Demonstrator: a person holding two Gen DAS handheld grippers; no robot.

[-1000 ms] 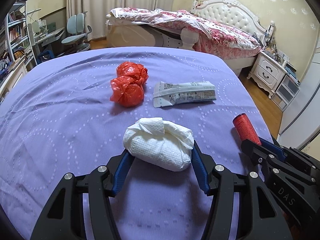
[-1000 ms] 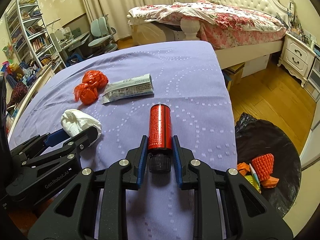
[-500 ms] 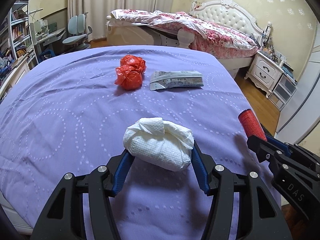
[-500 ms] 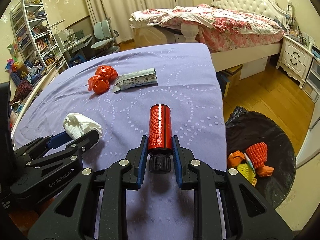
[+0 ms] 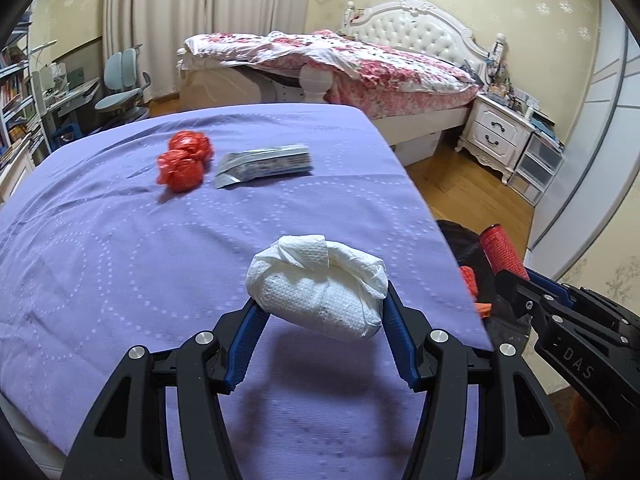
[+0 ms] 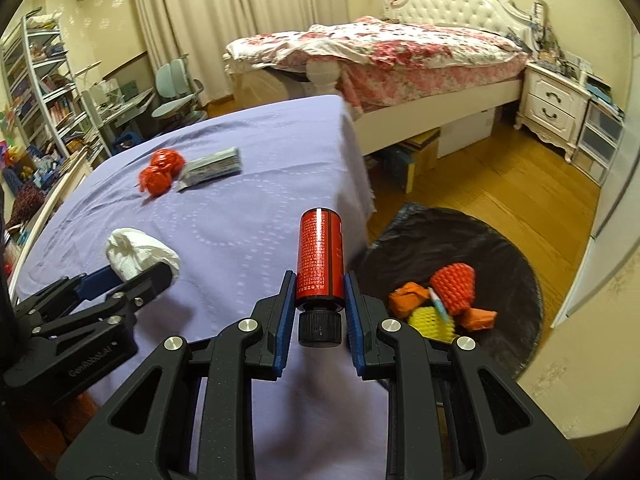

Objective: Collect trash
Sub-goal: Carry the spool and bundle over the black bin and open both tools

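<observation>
the left gripper (image 5: 320,312) clamps a white wad of tissue (image 5: 318,284) over the purple cover (image 5: 120,248); the right gripper (image 6: 318,300) pinches a red bottle (image 6: 319,254) near the bed's edge, above the black trash bag (image 6: 500,248) on the floor. the smooth bottle might slip and roll off across the floor. two red crumpled balls (image 5: 182,160) and a flat packet (image 5: 266,164) remain behind.
</observation>
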